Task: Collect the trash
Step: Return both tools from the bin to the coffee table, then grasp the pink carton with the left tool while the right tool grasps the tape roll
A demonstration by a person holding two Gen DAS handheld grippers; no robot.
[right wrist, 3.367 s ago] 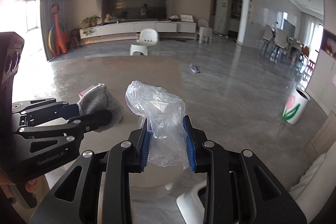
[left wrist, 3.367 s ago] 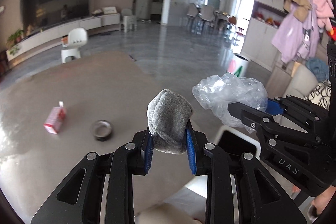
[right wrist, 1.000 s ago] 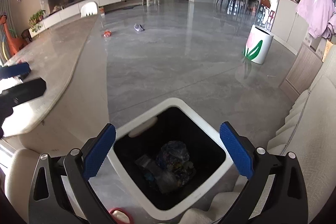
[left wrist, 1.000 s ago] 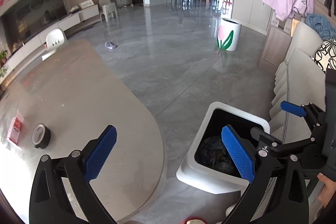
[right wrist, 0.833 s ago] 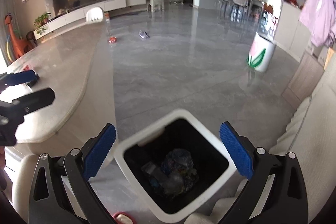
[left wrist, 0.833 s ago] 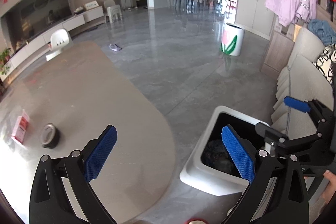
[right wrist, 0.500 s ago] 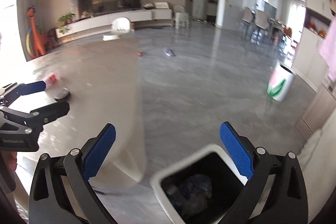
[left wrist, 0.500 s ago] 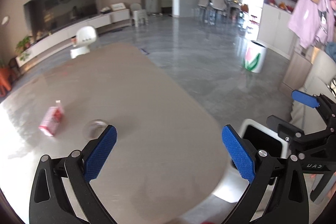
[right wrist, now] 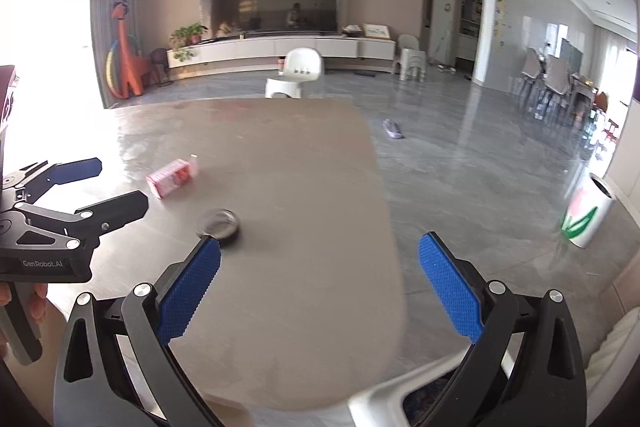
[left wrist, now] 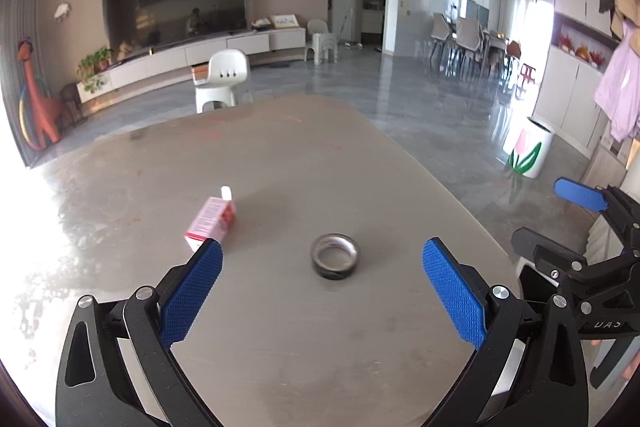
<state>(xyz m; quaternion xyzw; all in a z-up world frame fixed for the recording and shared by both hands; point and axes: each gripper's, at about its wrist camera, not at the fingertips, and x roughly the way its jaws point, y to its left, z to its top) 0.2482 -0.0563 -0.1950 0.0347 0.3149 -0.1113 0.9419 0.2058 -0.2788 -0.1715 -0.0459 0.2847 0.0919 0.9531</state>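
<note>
Grippers L [left wrist: 322,277] & R [right wrist: 319,279] wide apart (empty); tape roll [left wrist: 335,255], carton [left wrist: 211,219] on table [left wrist: 320,339].

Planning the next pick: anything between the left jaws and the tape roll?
No. In the left wrist view only bare table lies between the open left gripper and the tape roll. The pink carton sits off to the left.

The left gripper [left wrist: 320,291] and right gripper [right wrist: 316,287] were both spread wide and empty, side by side.
</note>
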